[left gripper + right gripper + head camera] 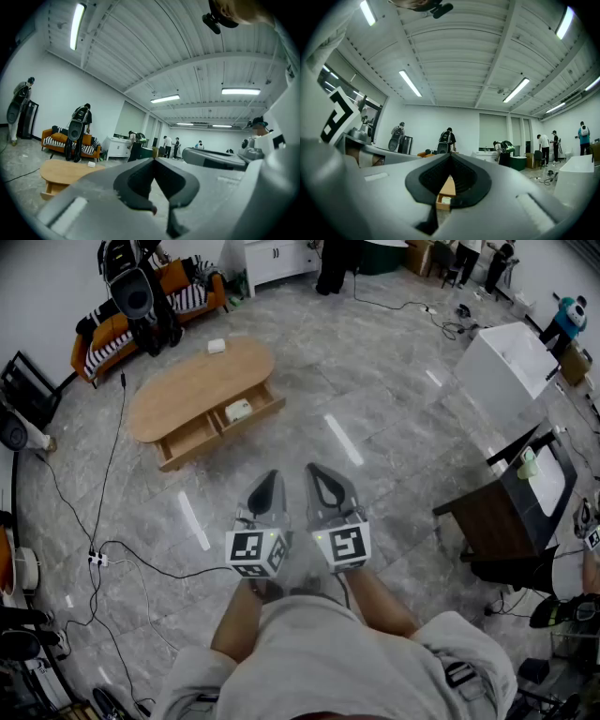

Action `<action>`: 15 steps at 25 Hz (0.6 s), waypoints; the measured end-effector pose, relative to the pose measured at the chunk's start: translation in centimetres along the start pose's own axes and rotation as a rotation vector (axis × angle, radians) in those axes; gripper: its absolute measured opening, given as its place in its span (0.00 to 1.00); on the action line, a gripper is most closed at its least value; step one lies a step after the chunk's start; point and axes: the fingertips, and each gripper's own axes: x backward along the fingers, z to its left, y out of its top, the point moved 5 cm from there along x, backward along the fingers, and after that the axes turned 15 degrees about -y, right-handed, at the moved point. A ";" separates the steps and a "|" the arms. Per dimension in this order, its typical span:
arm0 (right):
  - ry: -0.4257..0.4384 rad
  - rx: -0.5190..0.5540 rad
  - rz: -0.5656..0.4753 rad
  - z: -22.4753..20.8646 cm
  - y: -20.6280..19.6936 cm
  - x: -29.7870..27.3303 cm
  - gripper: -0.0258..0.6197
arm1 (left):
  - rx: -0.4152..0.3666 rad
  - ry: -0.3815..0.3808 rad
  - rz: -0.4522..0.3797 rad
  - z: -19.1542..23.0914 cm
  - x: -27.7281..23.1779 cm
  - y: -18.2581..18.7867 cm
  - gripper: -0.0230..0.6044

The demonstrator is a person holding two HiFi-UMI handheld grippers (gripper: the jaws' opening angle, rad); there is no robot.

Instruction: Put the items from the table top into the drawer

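Before the oval wooden table (187,390), left gripper (270,476) and right gripper (316,470) fingers meet, empty.

An oval wooden tabletop (192,385) stands on the grey tiled floor (375,390). A small white box (217,346) lies near its far edge. Under its near edge the drawer (192,435) is open, with a pale item (238,410) in the right compartment.

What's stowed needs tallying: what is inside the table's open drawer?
One pale boxy item lies in the right-hand compartment of the drawer, as the head view shows it; the other compartment looks bare. Whatever sits farther back under the tabletop is covered.
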 end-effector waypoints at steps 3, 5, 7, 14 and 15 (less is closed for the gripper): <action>-0.009 -0.013 -0.021 -0.2 -0.3 -0.1 0.05 | -0.024 -0.011 0.011 0.0 -0.4 -0.3 0.07; -0.013 -0.016 -0.032 -0.4 -0.2 -0.1 0.05 | -0.038 -0.018 0.012 -0.1 -0.7 0.0 0.07; -0.016 -0.019 -0.034 -0.6 -0.2 0.0 0.05 | -0.051 -0.020 0.008 -0.3 -0.9 0.4 0.07; -0.030 -0.047 -0.049 -2.4 -0.4 -0.1 0.05 | -0.051 -0.026 0.026 -1.2 -2.3 -0.3 0.07; -0.033 -0.046 -0.045 -2.6 -0.5 -0.3 0.05 | -0.051 -0.027 0.029 -1.2 -2.6 -0.4 0.07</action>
